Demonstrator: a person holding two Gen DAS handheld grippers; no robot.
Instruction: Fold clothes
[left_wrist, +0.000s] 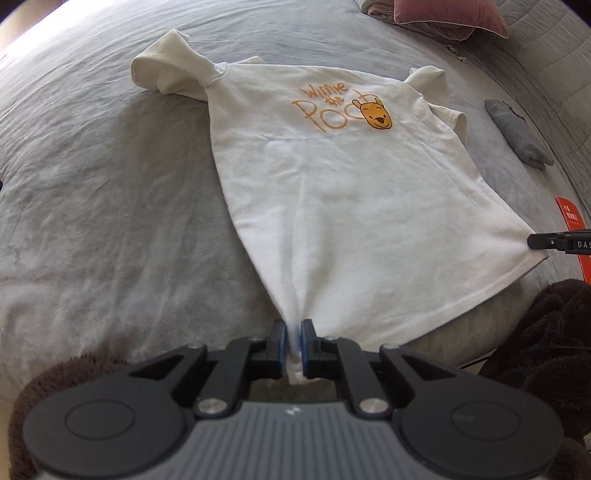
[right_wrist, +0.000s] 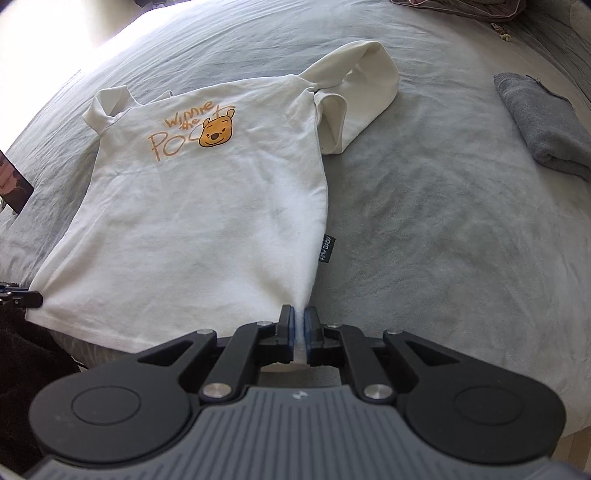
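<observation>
A white cotton T-shirt with an orange cartoon bear print (left_wrist: 332, 192) lies flat on a grey bed (left_wrist: 92, 184), its hem's left corner pinched between the left gripper (left_wrist: 293, 341) fingers and its right corner clamped between the right gripper (right_wrist: 300, 328) fingers.
</observation>
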